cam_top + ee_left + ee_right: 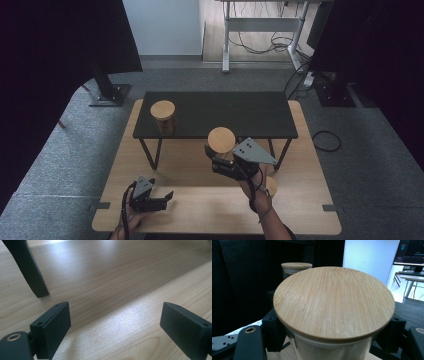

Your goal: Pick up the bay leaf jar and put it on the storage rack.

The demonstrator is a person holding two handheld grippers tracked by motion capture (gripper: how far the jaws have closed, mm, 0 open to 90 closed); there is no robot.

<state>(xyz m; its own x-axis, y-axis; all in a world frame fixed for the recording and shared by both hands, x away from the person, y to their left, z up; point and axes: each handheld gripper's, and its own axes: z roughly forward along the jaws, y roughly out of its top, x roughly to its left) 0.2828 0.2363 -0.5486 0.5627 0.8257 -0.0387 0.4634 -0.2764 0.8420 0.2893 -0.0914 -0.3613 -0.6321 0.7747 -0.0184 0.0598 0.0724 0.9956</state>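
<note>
- Low at the near left of the light wooden table [200,200]: left gripper [161,198], held in a hand [131,218] entering from the bottom edge, cable looping beside it.
- Jaws of that gripper spread wide apart in the left gripper view, bare wood grain between them, nothing held; dark slanted leg [30,270] of the raised shelf planted on the table just beyond the left-hand jaw.
- Farther back and left, on the black raised shelf [250,112]: a jar with a bamboo lid [163,116], upright, near the shelf's left end, well apart from both grippers.
- Same jar [296,268] in the right gripper view, standing behind the gripped one, against a dark backdrop.
- Near the middle, at the shelf's front edge: a second jar, pale-bodied, topped by a round bamboo lid [221,140], upright.
- Closed on that jar's body just under the lid: right gripper [216,156], jaws pressing in from either side, as seen in the right gripper view, with the lid [334,302] overhanging both pads.
- Cannot tell whether the gripped jar rests on the shelf or hangs clear of it.
- Right of the jar: grey three-cornered plate [254,151] atop the right gripper, forearm [262,205] running back to the bottom edge.
- Just right of that forearm, on the table: a small round wooden piece [271,185], partly hidden.
</note>
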